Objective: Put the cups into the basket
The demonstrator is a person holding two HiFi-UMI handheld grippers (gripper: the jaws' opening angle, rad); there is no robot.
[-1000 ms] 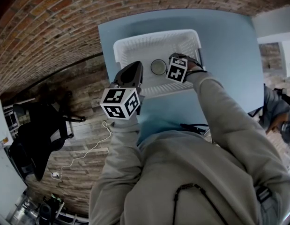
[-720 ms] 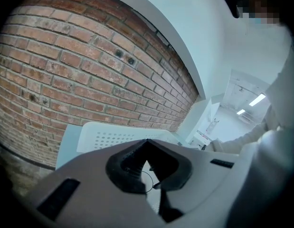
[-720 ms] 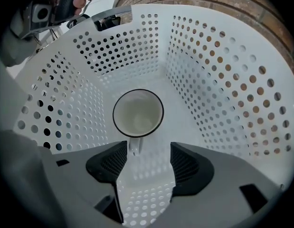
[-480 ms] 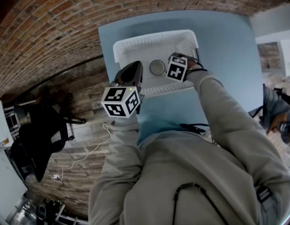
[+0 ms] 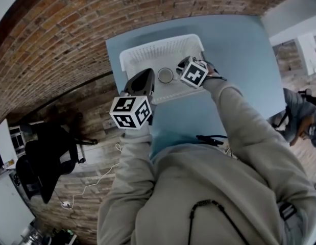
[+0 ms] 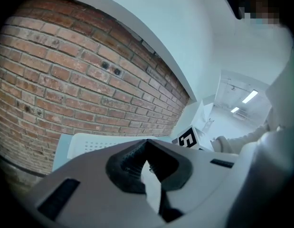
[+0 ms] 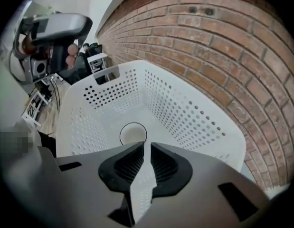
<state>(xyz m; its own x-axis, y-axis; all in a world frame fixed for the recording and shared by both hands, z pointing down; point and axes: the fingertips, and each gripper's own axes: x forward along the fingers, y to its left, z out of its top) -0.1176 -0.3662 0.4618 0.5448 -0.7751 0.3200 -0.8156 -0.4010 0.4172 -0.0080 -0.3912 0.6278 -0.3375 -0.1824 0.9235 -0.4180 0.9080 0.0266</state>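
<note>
1. One cup is in the white basket; it stands upright on the basket floor, mouth up, close to the near wall.
2. Right gripper sits just above and behind that cup, pointing down into the basket; its jaws are closing, only a narrow slit is left between the black pads, and nothing is between them; the cup is clear of the tips, just beyond them.
3. Left gripper is over at the basket's near left corner, angled up towards the brick wall; its jaws are closed tip to tip and carry nothing.
4. From the head view the cup shows between the two grippers, in the near half of the basket; the rest of the basket floor looks bare.
5. Basket rests on the pale blue table, at the edge nearest the bricks; the person's grey sleeve reaches across the tabletop to the right gripper.
</note>
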